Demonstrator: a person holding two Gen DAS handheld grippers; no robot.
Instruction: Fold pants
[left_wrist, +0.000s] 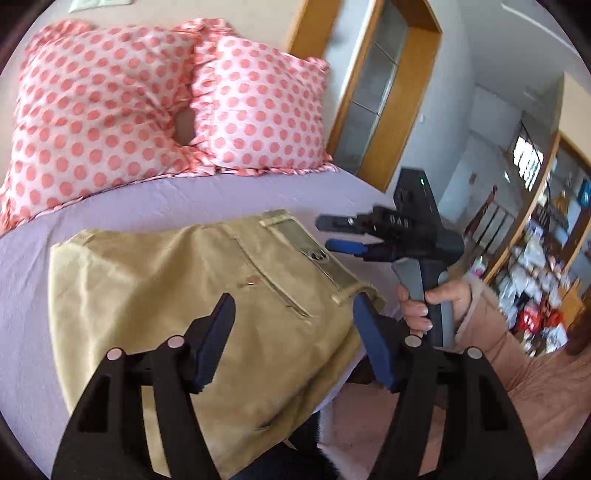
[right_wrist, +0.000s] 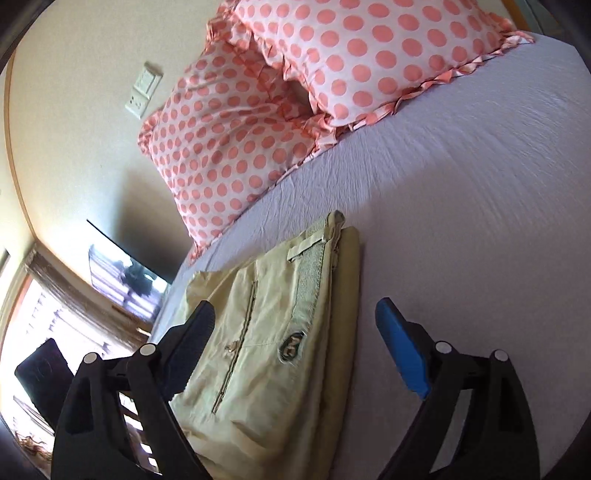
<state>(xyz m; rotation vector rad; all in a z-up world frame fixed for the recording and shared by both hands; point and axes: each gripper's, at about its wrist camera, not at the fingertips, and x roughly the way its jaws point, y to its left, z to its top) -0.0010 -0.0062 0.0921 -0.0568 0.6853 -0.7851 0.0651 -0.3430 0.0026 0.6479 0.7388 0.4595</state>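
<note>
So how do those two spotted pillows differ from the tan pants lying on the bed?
The pillows are pink with coral dots and frilled edges; the pants are plain tan with a pocket seam and a small badge. The pillows are puffy and lean against the wall at the bed's head; the pants lie flat, folded into a stack near the bed's edge. Both rest on the lilac sheet, untouched by either gripper.
</note>
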